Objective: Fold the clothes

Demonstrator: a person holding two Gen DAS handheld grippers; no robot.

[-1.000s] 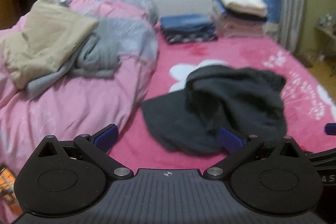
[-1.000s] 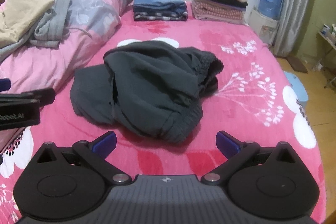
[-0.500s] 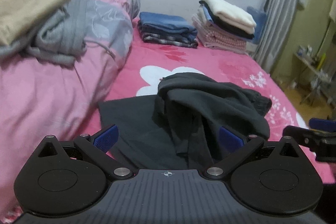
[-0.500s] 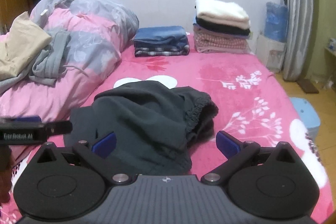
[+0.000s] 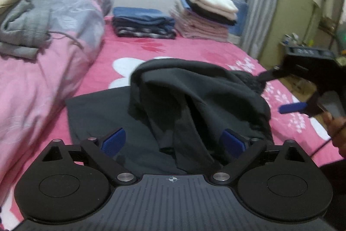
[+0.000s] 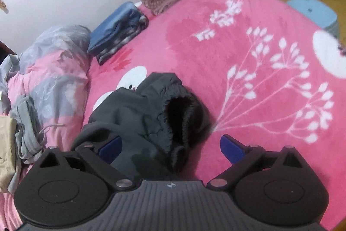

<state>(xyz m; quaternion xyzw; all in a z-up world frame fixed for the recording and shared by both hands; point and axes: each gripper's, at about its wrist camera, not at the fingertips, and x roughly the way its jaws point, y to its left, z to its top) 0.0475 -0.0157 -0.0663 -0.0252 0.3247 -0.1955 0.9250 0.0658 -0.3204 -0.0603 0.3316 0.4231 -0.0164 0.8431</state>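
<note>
Dark grey garment (image 5: pixel 194 99) sits crumpled in the middle of the pink bed cover (image 6: pixel 248 62), one flat panel spread toward the quilt side, the rest bunched up over it with a fleecy cuff or waistband opening (image 6: pixel 183 109) facing up. Not folded at all yet.

Left gripper (image 5: pixel 173 141) hangs low over the near edge of the heap, jaws spread wide, nothing between them. Right gripper (image 6: pixel 170 147) is tilted over the cuff end, jaws also spread, empty. From the left view the right gripper (image 5: pixel 292 107) shows at the far right, just beside the garment, a hand behind it.

Risks, as I judge them:
- The heap is layered, so a pinch here likely catches several layers at once; lifting would drag the whole lump instead of opening it.
- Both views are blurred, so the tools look to be moving fast; a closing pinch could miss the hem or nip the bed cover underneath.
- The fleecy lining may cling to the plush cover, so pulling could wrinkle the cover or twist the garment.
- Hard to tell which edge is hem, leg or sleeve; grabbing mismatched corners gives a skewed fold.
- Rumpled quilt (image 5: pixel 54 40) lies near the flat panel; spreading that way could ride up onto it.

Folded stacks (image 5: pixel 203 14) stand well apart by the wall, no risk there.
</note>
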